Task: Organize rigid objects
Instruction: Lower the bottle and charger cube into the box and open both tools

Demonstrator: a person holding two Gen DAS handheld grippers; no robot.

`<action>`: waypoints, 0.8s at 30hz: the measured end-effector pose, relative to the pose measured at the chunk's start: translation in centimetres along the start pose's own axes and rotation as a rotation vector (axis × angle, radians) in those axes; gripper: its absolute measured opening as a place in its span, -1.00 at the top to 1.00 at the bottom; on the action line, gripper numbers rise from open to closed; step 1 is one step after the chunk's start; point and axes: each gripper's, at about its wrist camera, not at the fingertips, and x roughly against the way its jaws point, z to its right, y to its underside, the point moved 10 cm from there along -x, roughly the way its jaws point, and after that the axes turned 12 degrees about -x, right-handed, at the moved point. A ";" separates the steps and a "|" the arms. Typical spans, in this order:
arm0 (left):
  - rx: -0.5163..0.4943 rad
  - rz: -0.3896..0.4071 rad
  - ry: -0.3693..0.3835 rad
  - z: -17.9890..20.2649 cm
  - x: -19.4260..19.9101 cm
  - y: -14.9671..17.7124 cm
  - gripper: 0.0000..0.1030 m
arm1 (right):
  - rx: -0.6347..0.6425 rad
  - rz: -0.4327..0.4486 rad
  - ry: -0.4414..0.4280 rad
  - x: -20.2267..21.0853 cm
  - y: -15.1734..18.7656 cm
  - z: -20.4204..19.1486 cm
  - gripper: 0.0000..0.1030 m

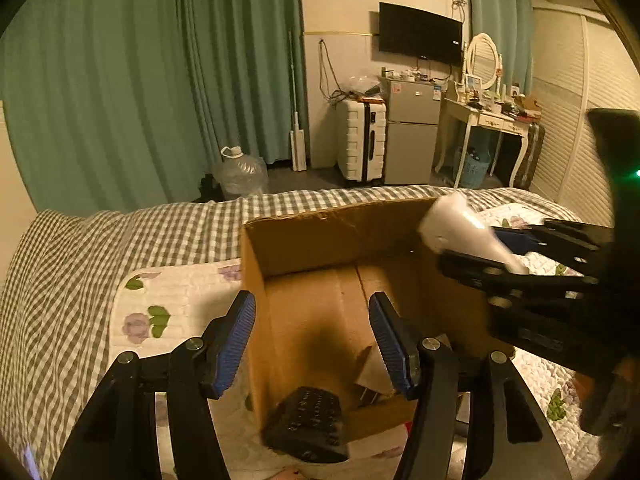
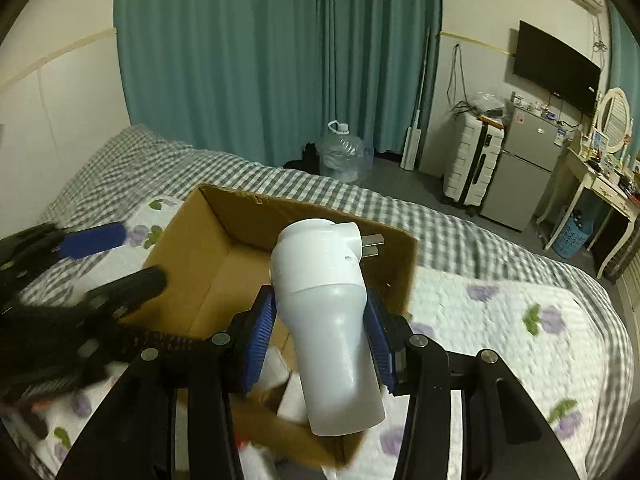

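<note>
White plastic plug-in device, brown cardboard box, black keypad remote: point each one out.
White plastic plug-in device (image 2: pixel 320 280), right wrist view, its body.
Brown cardboard box (image 1: pixel 320 236), left wrist view, far inner wall.
Black keypad remote (image 1: pixel 308 420), left wrist view, its keypad face.

— Counted so far? One cardboard box (image 1: pixel 340 248), one white plug-in device (image 2: pixel 324 300), one black keypad-like item (image 1: pixel 308 424) in the box.

— And grippers? Two: left gripper (image 1: pixel 312 344), right gripper (image 2: pixel 320 344).

— Further back? One suitcase (image 1: pixel 360 144), one small fridge (image 1: pixel 412 132), one water jug (image 1: pixel 240 172), one television (image 1: pixel 420 34), one oval mirror (image 1: pixel 484 60).
</note>
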 end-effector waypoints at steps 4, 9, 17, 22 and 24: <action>0.016 -0.007 -0.002 -0.6 0.2 0.5 -0.20 | -0.013 0.005 0.023 -0.7 0.5 -0.3 -0.05; 0.043 0.007 0.006 -1.0 2.1 0.6 -0.20 | -0.028 0.061 0.026 4.0 0.7 0.1 -0.48; 0.036 0.052 0.008 -0.3 8.2 1.6 -0.29 | -0.015 0.111 0.025 12.0 2.2 -0.5 -0.62; 0.023 0.037 -0.002 0.1 10.2 4.1 -0.30 | 0.043 0.064 0.025 12.7 5.0 -1.1 -0.63; 0.020 0.015 -0.003 0.1 10.0 5.5 -0.30 | 0.051 0.032 0.026 11.9 6.6 -0.9 -0.63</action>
